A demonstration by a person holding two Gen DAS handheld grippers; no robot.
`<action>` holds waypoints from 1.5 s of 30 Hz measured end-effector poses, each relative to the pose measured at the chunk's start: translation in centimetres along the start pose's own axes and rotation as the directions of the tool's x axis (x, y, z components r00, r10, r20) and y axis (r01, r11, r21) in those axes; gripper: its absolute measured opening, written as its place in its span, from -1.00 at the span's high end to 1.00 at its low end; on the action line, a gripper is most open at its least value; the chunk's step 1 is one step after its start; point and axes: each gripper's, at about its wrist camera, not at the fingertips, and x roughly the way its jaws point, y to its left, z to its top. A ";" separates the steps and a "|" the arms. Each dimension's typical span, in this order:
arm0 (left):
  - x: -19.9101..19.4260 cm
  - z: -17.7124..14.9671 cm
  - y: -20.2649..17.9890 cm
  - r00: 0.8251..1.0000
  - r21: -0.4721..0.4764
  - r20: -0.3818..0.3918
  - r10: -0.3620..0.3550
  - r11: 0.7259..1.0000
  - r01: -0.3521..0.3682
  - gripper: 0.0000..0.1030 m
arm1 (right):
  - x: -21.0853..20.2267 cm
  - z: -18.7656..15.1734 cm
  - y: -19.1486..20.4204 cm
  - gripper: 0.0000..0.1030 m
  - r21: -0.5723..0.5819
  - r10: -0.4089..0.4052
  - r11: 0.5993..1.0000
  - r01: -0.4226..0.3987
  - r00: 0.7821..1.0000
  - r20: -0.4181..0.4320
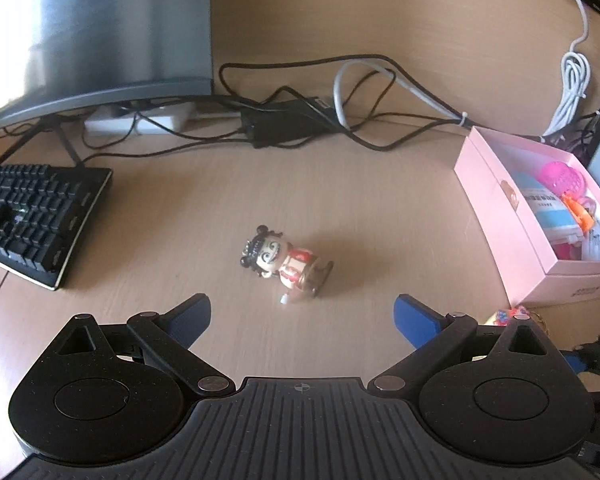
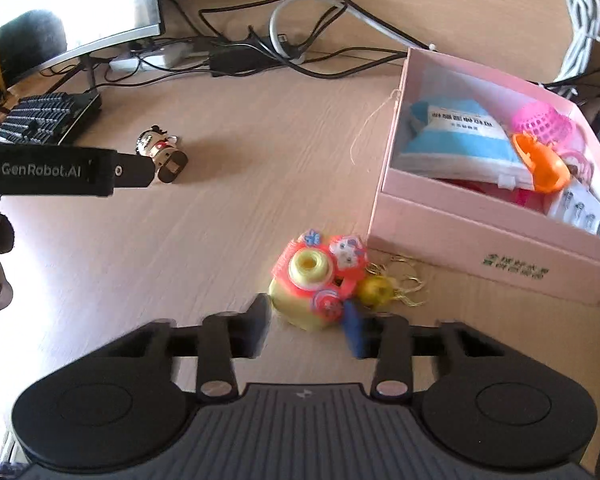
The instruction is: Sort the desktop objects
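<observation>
Directly before our right gripper (image 2: 310, 326) lies the toy camera (image 2: 314, 280), yellow and pink, with a small ball and gold rings trailing off it. Its near edge sits between the fingers, which stand narrowly apart; the frame is smeared there, so we cannot confirm that the pads press on it. We judge this pick to be the step in hand. To do it well, we should seat the pads on the yellow body rather than on the charms, then lift clear of the pink box (image 2: 480, 236), whose front wall stands just beside the toy.

Our left gripper (image 1: 302, 320) hangs with fingers wide apart and nothing between them, above the figurine (image 1: 282, 266) lying on its side on the desk (image 1: 340, 200).

Cables (image 1: 300, 120), a keyboard (image 1: 32, 216) and a monitor (image 1: 92, 28) lie well apart from both toys. The loose thread at the box's left wall could snag.
</observation>
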 end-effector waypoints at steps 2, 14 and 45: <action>-0.1 -0.1 0.4 1.000 0.008 -0.002 -0.007 1.000 0.007 -0.96 | -0.6 -0.4 -0.6 0.62 -0.026 0.014 1.000 -0.015 1.000 -0.012; 5.3 1.2 1.1 0.999 0.203 0.054 0.008 0.979 -0.019 -0.96 | -6.3 -3.9 -5.3 -0.14 -0.056 -0.133 0.989 0.136 0.990 0.054; 0.2 -2.4 4.7 0.995 0.056 -0.086 -0.050 0.997 0.055 -0.93 | -3.6 -4.4 -7.5 -0.27 0.101 -0.233 0.968 0.231 0.972 0.010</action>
